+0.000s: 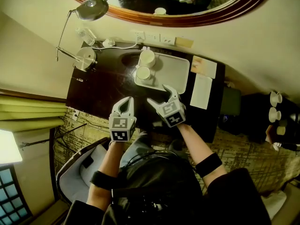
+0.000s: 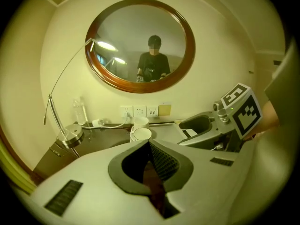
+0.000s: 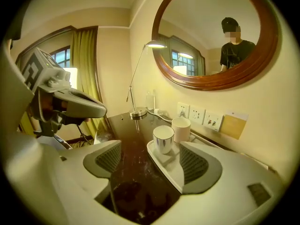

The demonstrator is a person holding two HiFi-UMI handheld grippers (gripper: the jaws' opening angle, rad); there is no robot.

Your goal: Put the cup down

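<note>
The cup (image 1: 143, 72) is white, the tray (image 1: 172, 75) pale grey, the desk (image 1: 101, 90) dark brown, the curtain (image 1: 28, 110) yellow-green.

The room is rather dim and all three pictures carry a warm yellow tint. The desk lamp (image 3: 157, 44) glows above the dark desk (image 1: 105, 90), whose glossy top shows a pale glare in its far part, and a white patch (image 1: 6, 146) at the head view's left edge is burnt out. Both gripper views are strongly bent by the wide lens, with black corners and curved walls; the nearest surfaces look soft, while the mirror (image 2: 136, 27) reflects two bright lights.
</note>
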